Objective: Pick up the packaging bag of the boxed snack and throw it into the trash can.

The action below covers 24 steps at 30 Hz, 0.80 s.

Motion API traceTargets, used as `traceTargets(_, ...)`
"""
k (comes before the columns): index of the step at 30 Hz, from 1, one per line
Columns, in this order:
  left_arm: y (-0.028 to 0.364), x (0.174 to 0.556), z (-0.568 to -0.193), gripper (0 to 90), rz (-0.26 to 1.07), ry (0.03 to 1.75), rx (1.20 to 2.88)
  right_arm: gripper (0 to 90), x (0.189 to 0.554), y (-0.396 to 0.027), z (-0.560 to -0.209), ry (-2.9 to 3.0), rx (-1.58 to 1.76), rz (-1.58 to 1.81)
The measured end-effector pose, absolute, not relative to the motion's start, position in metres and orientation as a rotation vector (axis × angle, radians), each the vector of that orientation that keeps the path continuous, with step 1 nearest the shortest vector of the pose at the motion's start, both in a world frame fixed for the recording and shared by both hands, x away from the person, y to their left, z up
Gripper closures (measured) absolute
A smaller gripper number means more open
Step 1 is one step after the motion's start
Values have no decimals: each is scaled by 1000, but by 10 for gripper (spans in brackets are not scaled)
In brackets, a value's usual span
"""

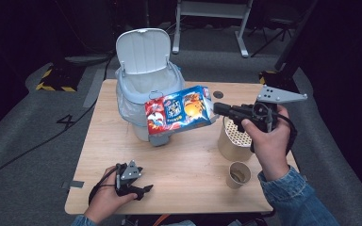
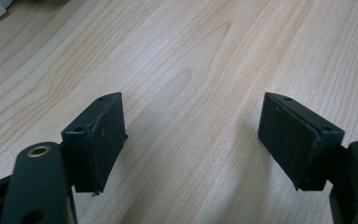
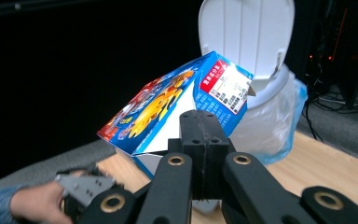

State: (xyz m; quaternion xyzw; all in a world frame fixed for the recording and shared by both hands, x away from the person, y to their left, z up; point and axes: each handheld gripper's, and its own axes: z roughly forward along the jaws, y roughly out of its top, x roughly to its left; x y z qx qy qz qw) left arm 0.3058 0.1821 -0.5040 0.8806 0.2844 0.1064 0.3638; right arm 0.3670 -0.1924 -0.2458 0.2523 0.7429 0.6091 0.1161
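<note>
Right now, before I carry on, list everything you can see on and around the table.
Carton: one, flattened, blue and red with cartoon print, held in the air in front of the bin.
Bin: one, pale grey, lid up, clear bag liner, far left-centre of the table.
Perforated tub: one, beige, right side, partly behind the right hand.
Paper cup: one, brown, upright, near right corner.
Table: one, light wood.
Tape: one grey strip, near left table edge.
Left gripper: black, jaws open, low over the near left table.
Right gripper: black, shut on the carton's edge.
</note>
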Motion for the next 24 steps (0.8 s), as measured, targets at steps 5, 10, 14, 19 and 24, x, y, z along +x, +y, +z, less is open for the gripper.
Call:
traceTargets(5,182,305,-504,237,272,732,2266,900,385,-190,-236,2104,778,1813)
traceTargets(10,182,305,-504,236,271,732,2265,900,400,-188,-234,2043,828,1840)
traceTargets(14,182,306,-504,236,271,731,2266,900,413,-182,-236,2008,863,1840)
traceTargets(19,183,306,-504,235,276,726,2268,900,430,-170,-239,1970,930,1817)
traceTargets(24,182,306,-504,233,274,724,2267,900,442,-161,-244,1966,972,1758)
